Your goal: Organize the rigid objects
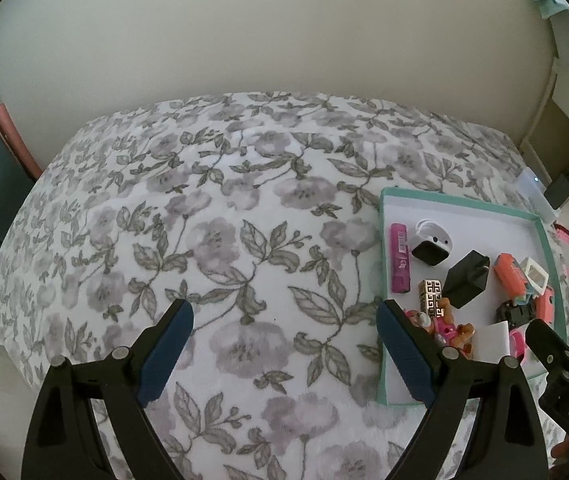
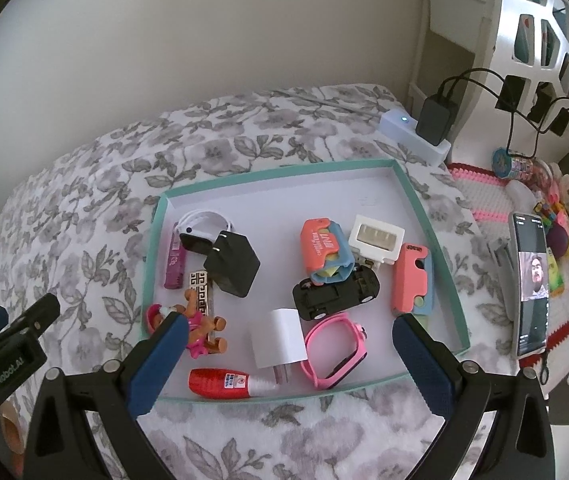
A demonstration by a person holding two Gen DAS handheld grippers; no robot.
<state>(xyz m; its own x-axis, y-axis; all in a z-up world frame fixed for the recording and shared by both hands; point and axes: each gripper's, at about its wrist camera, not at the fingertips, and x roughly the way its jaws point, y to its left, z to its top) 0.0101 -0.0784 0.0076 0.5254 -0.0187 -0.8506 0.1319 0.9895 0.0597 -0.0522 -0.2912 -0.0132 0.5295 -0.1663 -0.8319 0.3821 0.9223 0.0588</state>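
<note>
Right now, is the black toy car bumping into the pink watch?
Apart. The right wrist view shows a strip of bare white tray floor between the black toy car and the pink watch.

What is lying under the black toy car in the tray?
The black toy car lies on the white floor of the teal-rimmed tray. The orange-and-blue case leans on its top. Anything beneath the car is covered.

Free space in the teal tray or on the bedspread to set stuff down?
Free: the teal tray's far strip, between its back wall and the white adapter; a lane between the black charger and the orange case; the floral bedspread left of the tray. Crowded: the tray's near half, around the toy car and pink watch.
</note>
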